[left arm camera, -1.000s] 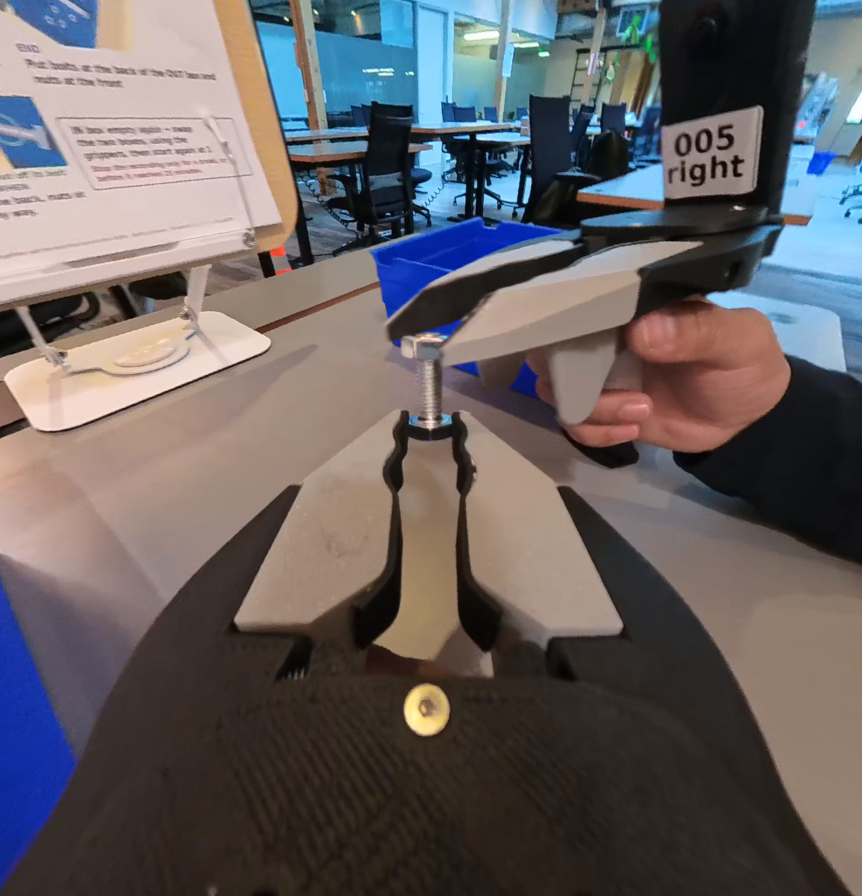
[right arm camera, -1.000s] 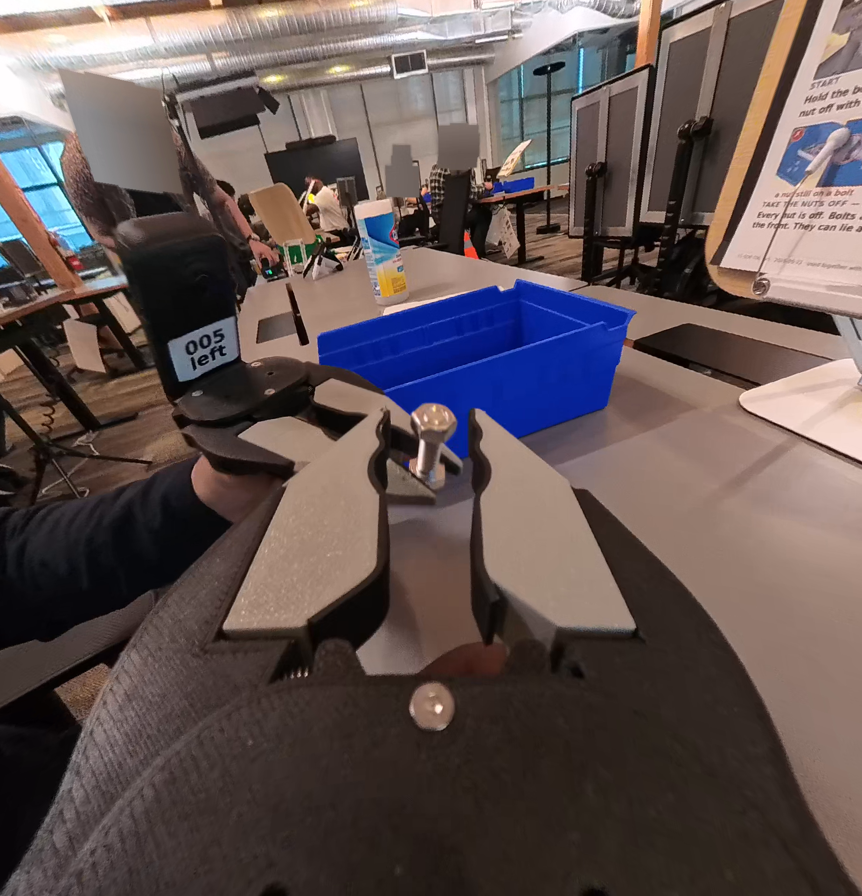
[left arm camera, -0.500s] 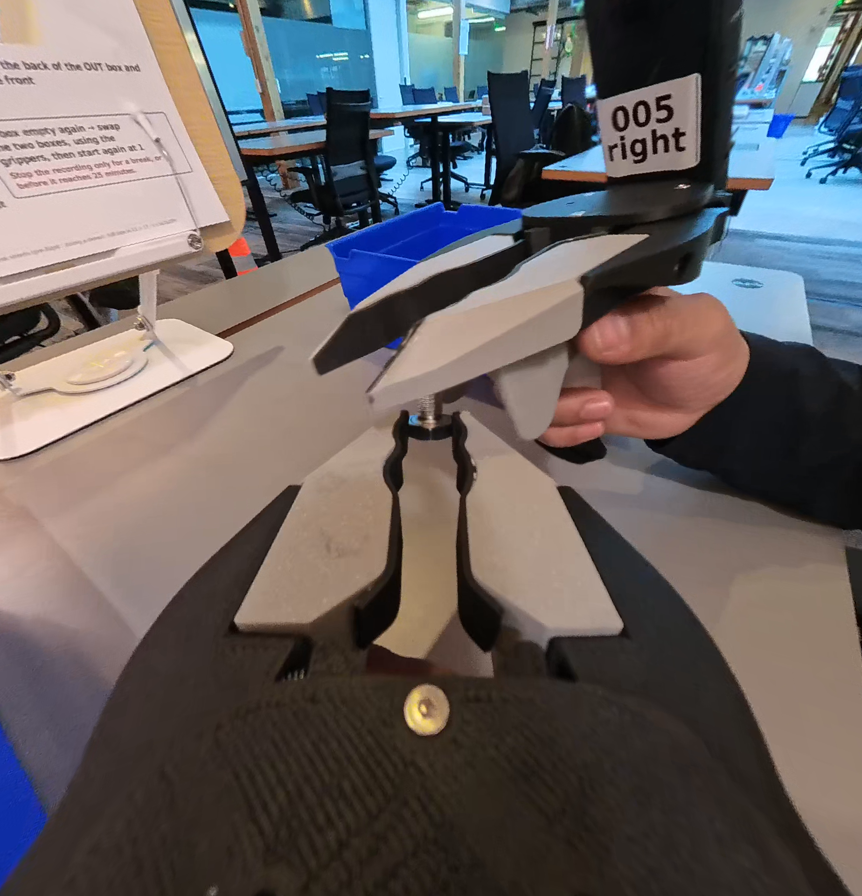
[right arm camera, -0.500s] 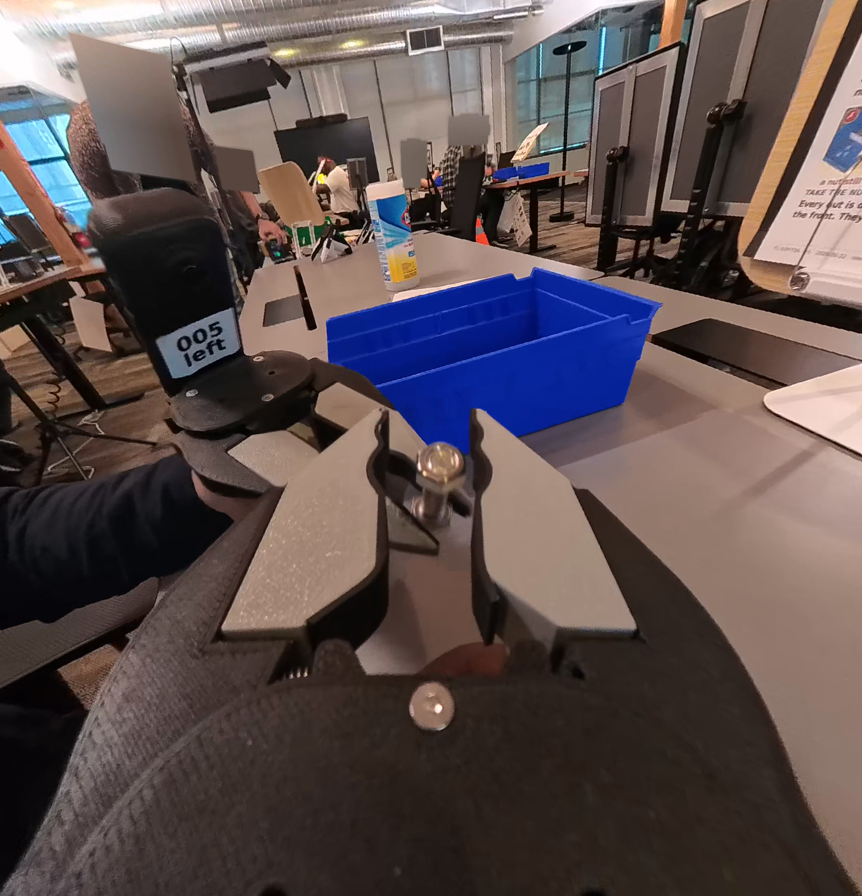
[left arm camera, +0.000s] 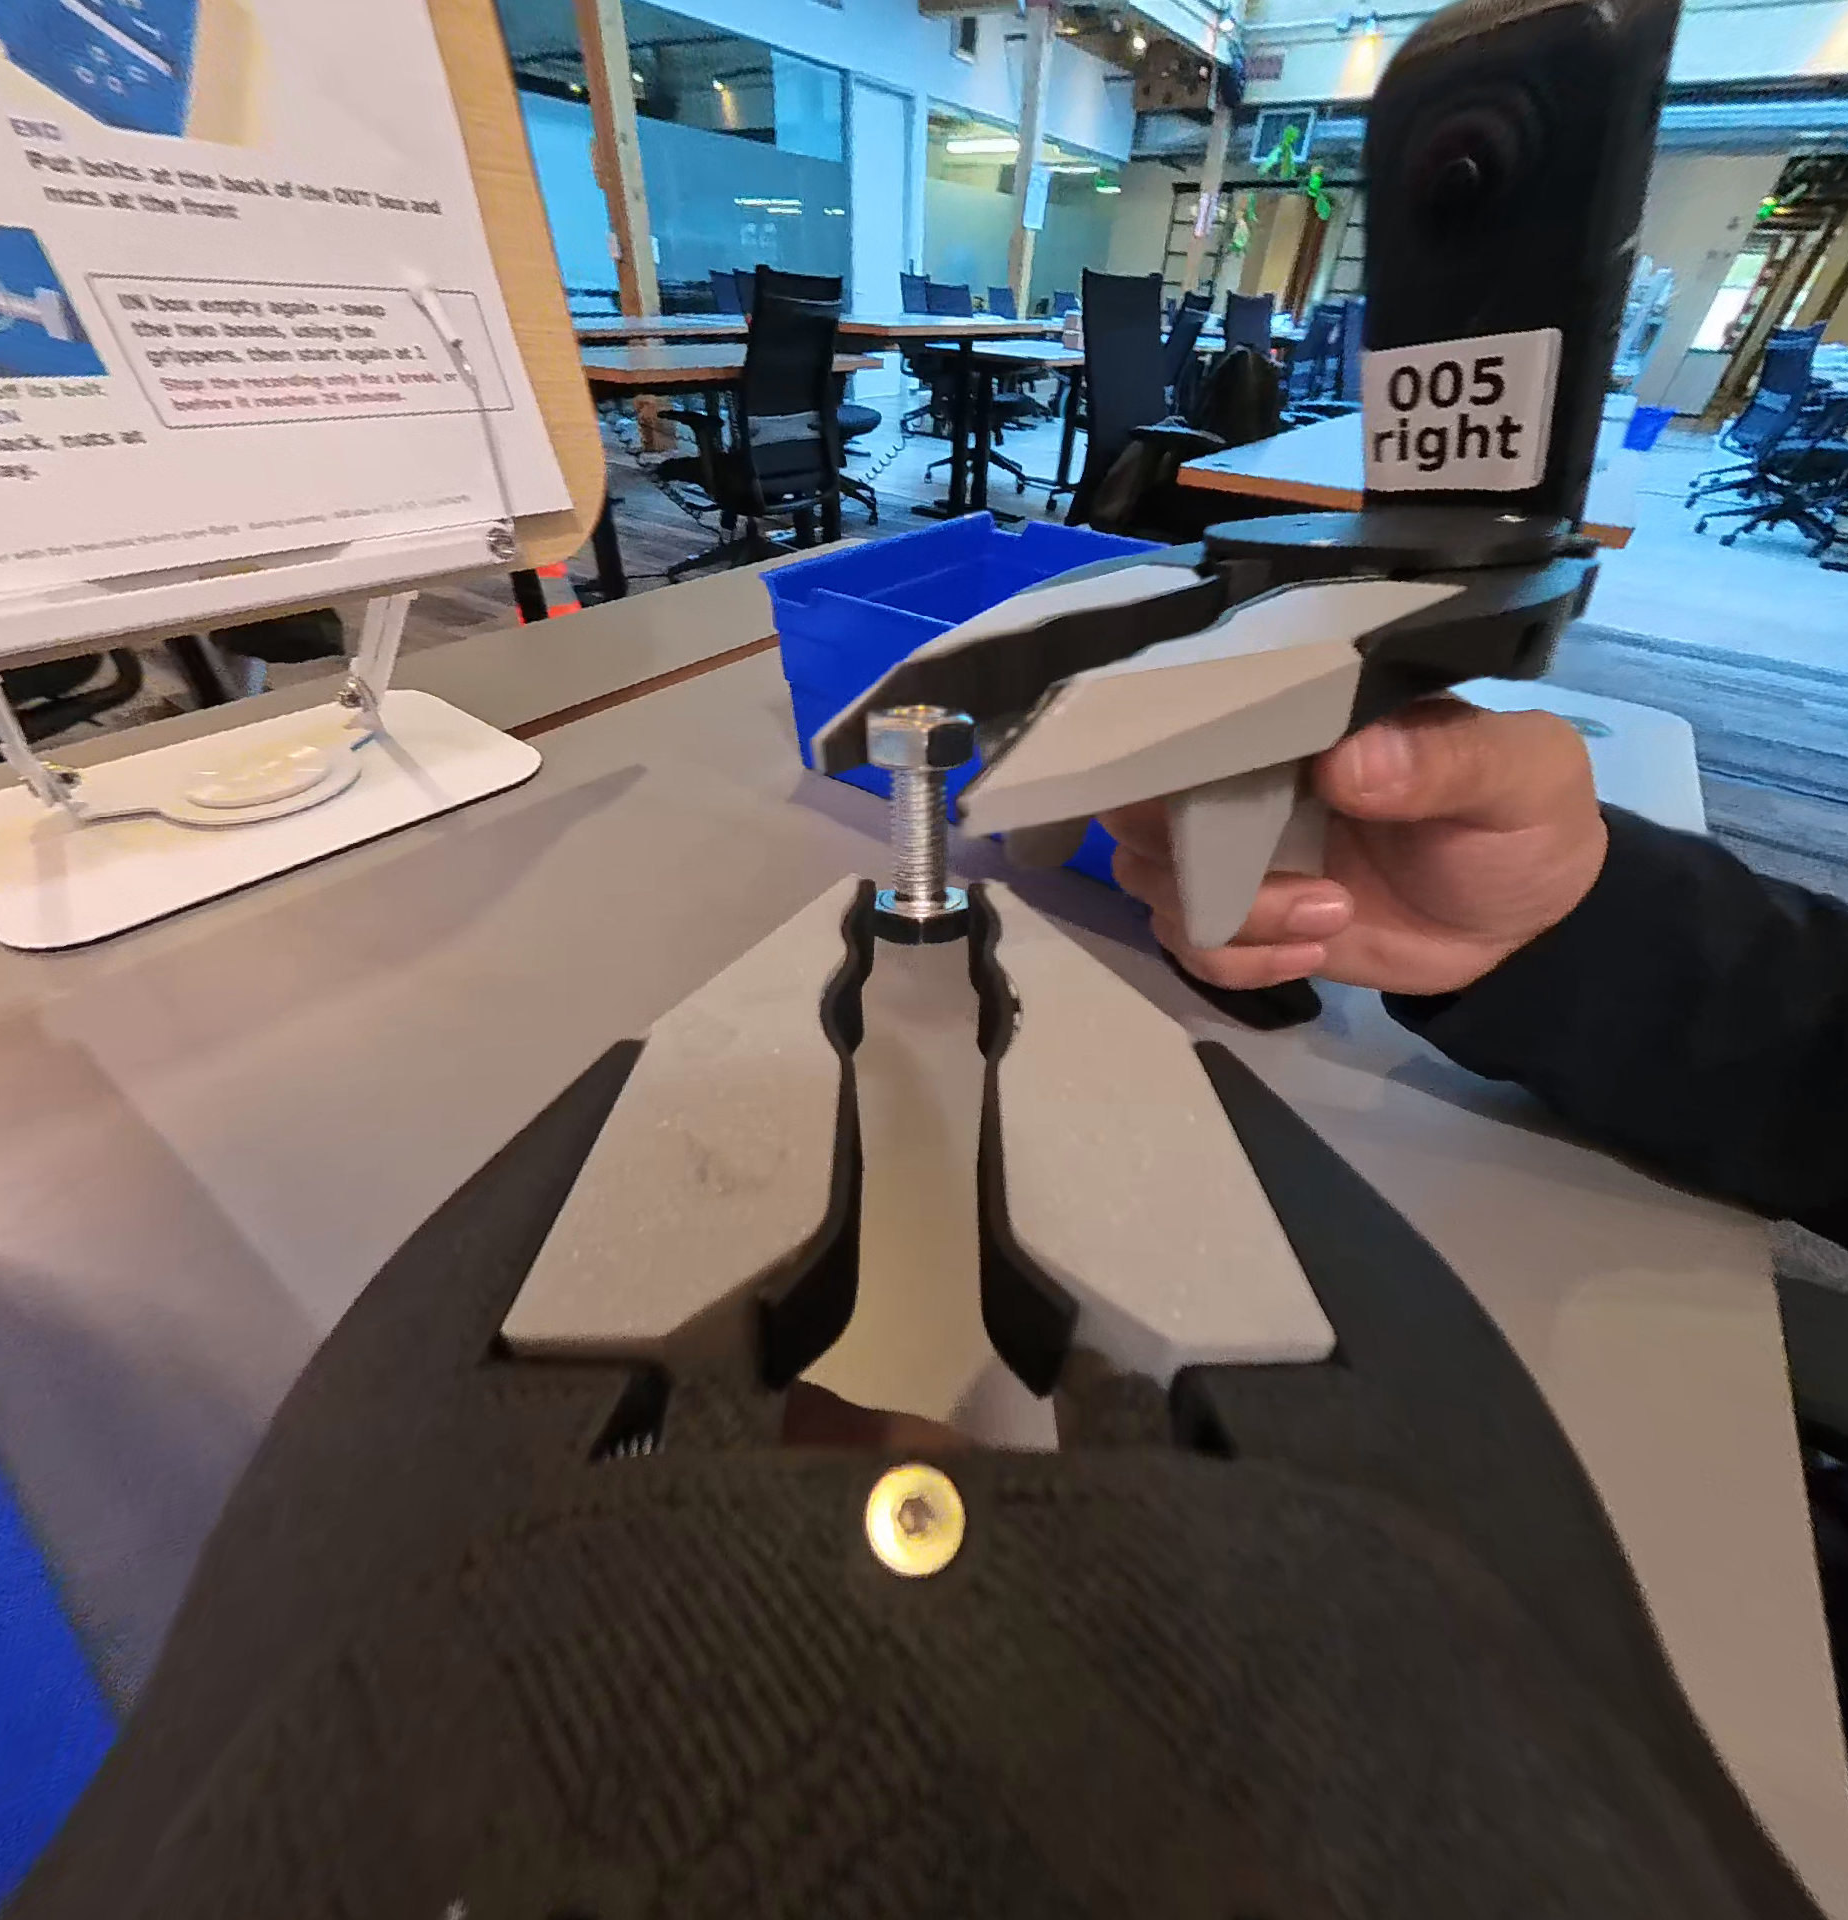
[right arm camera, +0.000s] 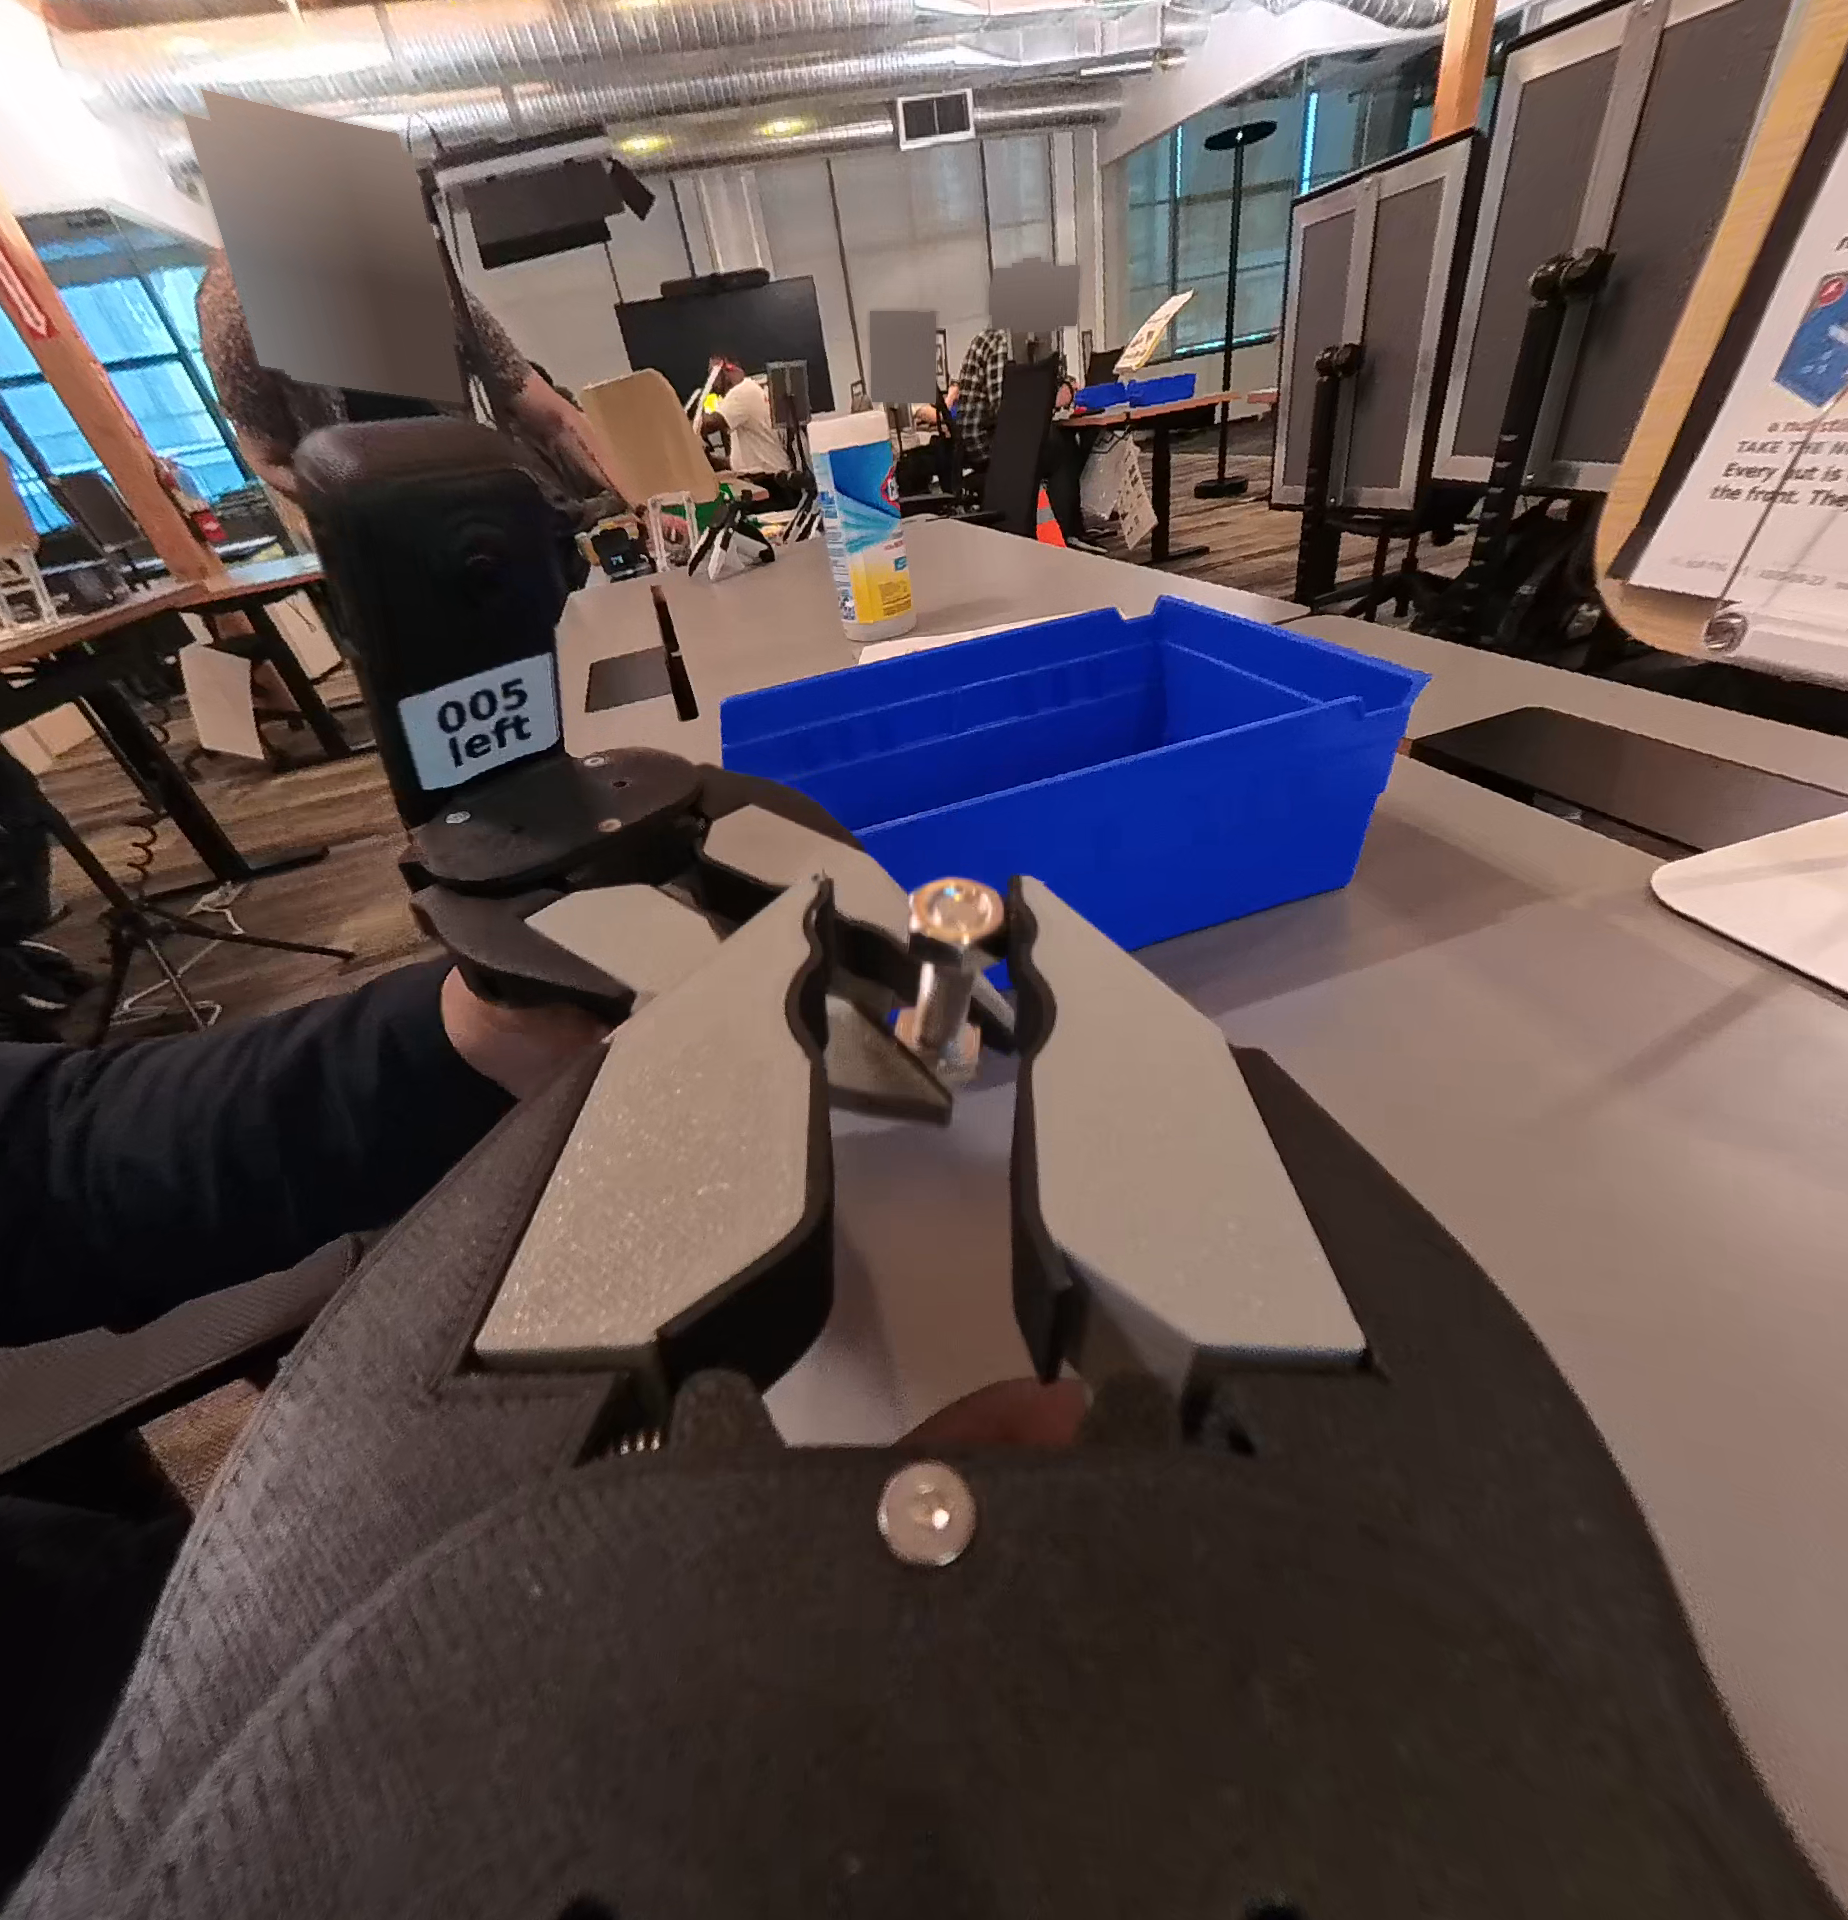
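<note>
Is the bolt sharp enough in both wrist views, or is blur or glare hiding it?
Left wrist view: bolt and nut in the left claw are sharp; instruction sheet blurred. Right wrist view: bolt head glints, shank clear; sheet at the right edge soft.

Shiny metal against matt plastic

A bright threaded steel bolt point(left arm camera: 918, 800) and nut point(left arm camera: 916, 914) gleam at frame centre; the grey finger pads point(left arm camera: 712, 1164) look grainy, the blue bin point(right arm camera: 1096, 790) smooth plastic, the tabletop point(left arm camera: 400, 1039) matt grey.

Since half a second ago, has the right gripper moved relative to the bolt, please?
Yes. The right gripper has drawn back rightward: its fingers hid the bolt head then; now the head shows at their tips.
</note>
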Motion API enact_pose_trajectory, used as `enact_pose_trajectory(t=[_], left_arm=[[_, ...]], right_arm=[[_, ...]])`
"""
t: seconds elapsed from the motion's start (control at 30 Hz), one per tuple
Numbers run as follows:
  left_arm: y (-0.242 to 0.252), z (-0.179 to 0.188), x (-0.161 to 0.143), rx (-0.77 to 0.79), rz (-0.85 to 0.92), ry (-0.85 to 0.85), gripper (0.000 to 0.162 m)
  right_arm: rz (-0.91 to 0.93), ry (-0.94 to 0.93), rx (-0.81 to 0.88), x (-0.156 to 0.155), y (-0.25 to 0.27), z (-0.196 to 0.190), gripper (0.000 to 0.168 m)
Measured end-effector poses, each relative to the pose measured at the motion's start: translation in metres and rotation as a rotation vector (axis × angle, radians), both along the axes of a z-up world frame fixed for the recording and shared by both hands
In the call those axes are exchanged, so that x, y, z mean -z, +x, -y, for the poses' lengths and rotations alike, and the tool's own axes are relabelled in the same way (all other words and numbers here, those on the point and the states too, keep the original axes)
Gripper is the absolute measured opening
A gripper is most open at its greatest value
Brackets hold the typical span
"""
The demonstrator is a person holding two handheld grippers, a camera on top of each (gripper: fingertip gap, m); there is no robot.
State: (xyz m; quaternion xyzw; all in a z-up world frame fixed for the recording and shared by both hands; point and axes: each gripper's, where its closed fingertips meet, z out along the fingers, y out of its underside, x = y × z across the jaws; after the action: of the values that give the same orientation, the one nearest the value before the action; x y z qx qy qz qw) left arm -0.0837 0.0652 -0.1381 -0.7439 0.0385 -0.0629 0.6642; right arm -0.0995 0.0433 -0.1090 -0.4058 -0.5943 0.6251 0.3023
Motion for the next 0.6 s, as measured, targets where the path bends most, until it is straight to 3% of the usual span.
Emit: enact_pose_trajectory(t=[0.17,0.4,0.6], left_arm=[[0.015,-0.003,0.007,0.045,-0.052,-0.029,0.016],[-0.020,0.003,-0.005,-0.081,0.024,0.020,0.015],[-0.019,0.002,-0.001,-0.080,0.028,0.002,0.016]], right_arm=[[0.019,0.025,-0.001,0.006,-0.003,0.003,0.030],[-0.009,-0.023,0.021,-0.005,0.003,-0.011,0.029],[-0.006,0.004,0.008,-0.002,0.001,-0.003,0.029]])
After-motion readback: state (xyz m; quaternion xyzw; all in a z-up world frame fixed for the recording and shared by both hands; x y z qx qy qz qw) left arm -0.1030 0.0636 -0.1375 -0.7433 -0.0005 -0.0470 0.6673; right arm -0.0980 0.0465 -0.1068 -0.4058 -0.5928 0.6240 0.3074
